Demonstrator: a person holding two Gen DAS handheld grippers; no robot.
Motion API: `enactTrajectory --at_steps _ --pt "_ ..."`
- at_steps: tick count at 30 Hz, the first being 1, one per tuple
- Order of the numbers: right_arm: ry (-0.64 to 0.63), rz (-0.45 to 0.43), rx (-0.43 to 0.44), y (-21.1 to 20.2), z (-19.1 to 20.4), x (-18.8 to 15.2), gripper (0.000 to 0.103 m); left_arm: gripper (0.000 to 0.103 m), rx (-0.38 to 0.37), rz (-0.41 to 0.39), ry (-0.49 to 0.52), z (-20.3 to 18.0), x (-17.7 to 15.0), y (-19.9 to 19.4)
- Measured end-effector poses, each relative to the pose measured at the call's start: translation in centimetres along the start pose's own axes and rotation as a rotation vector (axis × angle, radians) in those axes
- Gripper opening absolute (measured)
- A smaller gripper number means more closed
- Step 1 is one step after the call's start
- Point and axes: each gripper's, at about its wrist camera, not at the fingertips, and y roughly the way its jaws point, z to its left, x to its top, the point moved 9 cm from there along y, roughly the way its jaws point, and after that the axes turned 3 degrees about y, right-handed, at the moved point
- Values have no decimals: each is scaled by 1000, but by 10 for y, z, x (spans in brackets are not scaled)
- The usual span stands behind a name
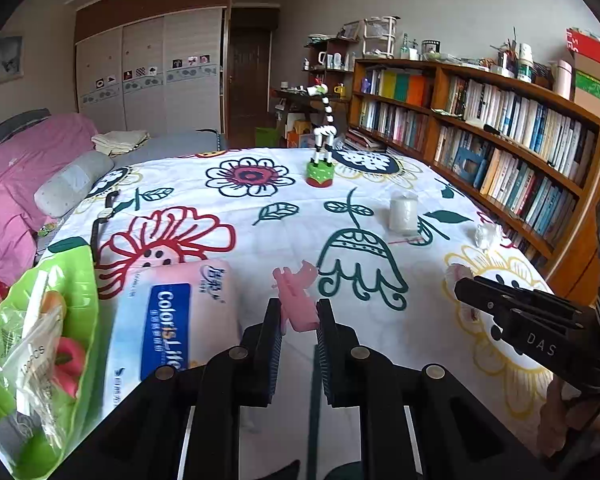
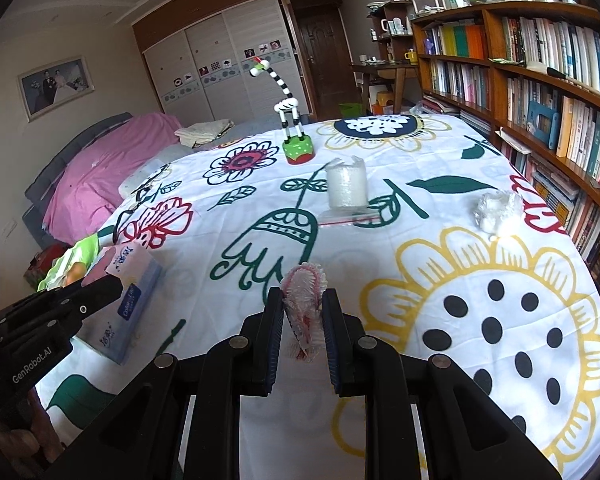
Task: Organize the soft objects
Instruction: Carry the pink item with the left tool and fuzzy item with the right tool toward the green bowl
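Observation:
My left gripper (image 1: 299, 312) is shut on a pink soft piece (image 1: 298, 300) and holds it over the floral tablecloth (image 1: 260, 232), just right of a tissue pack (image 1: 168, 320). My right gripper (image 2: 303, 306) is shut on a pink-and-white frilly soft item (image 2: 304, 304) above the cloth; it also shows in the left wrist view (image 1: 462, 280) at the right. A white fluffy bundle (image 2: 498, 208) lies at the far right of the table. A white roll in clear wrap (image 2: 347, 188) stands mid-table.
A green bowl (image 1: 86, 280) with bagged items sits at the table's left edge. A zebra toy on a green base (image 2: 298, 148) stands at the far side. A watch (image 1: 104, 216) lies left. Bookshelves (image 2: 540, 100) run along the right; a bed (image 2: 100, 172) lies left.

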Motion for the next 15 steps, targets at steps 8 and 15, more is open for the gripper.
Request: enactTrajectory --at_steps 8,15 --pt "-20 0 14 2 20 2 20 18 19 -28 -34 23 4 -10" --pt "-44 -2 34 3 41 6 20 18 53 -47 -70 49 6 -17"
